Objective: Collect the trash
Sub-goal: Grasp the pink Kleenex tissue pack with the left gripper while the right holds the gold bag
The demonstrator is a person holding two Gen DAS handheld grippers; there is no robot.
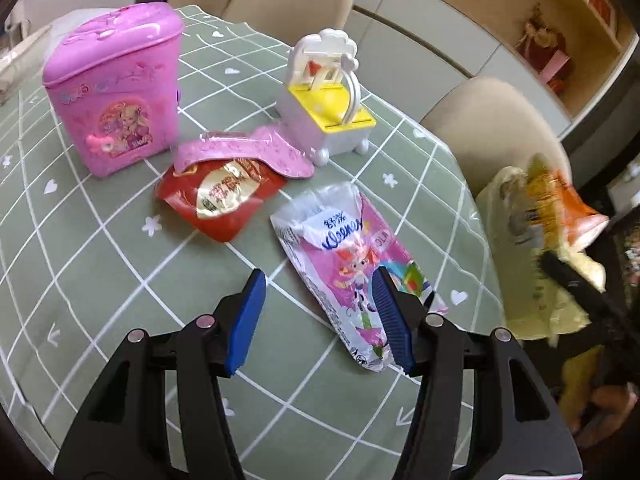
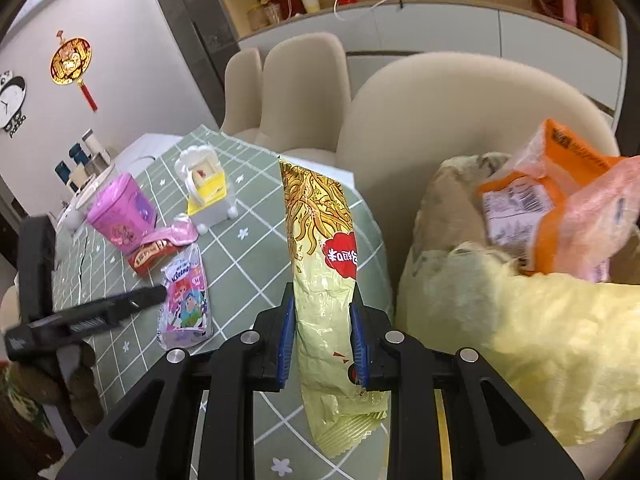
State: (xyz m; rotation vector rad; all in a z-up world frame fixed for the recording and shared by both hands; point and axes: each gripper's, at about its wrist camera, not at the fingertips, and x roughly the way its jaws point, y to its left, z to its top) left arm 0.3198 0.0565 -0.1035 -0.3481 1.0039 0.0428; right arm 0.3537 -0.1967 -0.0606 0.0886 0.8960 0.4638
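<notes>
While the bench (image 1: 100,248) spreads ahead of both tongs, the yellow trash bag (image 2: 560,340) sits on the chair to the right of your right tongs (image 2: 322,338), its mouth holding an orange packet (image 2: 560,208). Your right tongs are clamped on the noodle wrapper (image 2: 320,240), which stands upright between the pads. You seem mid-carry; next, I judge, swing it right over the bag's mouth and release. Your left tongs (image 1: 320,320) are spread wide, with nothing held, over the Kleenex pack (image 1: 352,264) lying flat; the red pouch (image 1: 220,200) lies just beyond them.
</notes>
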